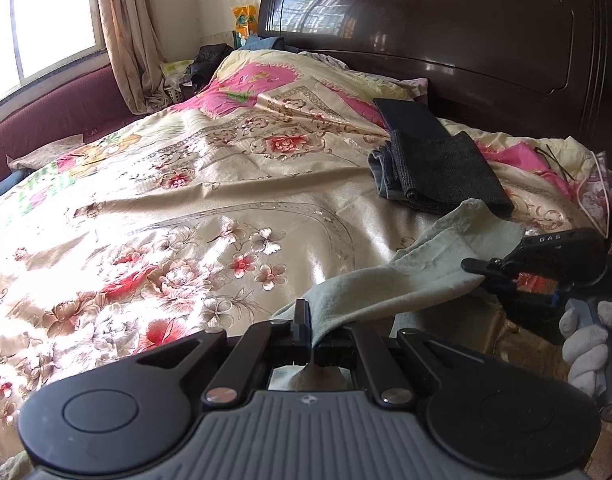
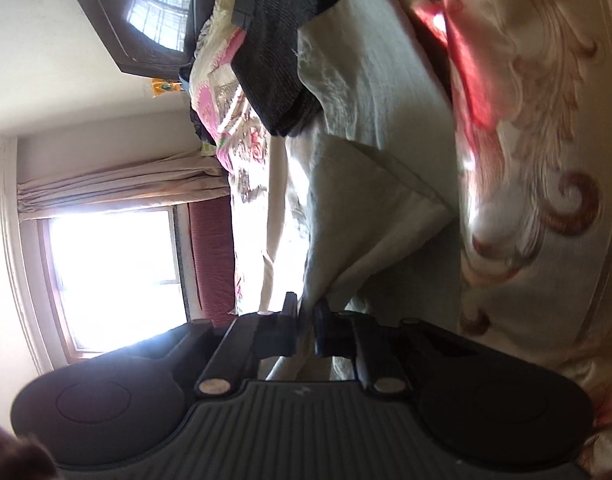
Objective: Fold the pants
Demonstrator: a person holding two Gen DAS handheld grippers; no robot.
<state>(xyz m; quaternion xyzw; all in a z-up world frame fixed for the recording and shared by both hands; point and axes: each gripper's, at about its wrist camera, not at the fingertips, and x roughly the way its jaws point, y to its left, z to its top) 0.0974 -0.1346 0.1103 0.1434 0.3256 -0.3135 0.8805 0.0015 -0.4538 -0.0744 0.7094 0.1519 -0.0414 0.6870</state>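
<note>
Pale green pants (image 1: 422, 264) hang stretched between my two grippers above the floral bedspread (image 1: 186, 208). My left gripper (image 1: 312, 336) is shut on one edge of the pants, low in the left wrist view. My right gripper (image 1: 480, 274) is at the right of that view, shut on another edge, held by a white-gloved hand (image 1: 586, 344). In the right wrist view, rolled sideways, my right gripper (image 2: 306, 320) pinches the pale green pants (image 2: 366, 184), whose folded fabric runs away from the fingers.
A stack of folded dark clothes (image 1: 434, 168) lies on the bed near the dark wooden headboard (image 1: 446, 28); it also shows in the right wrist view (image 2: 278, 40). A window (image 1: 38, 12) and curtain (image 1: 126, 32) stand far left. Clutter sits in the far corner.
</note>
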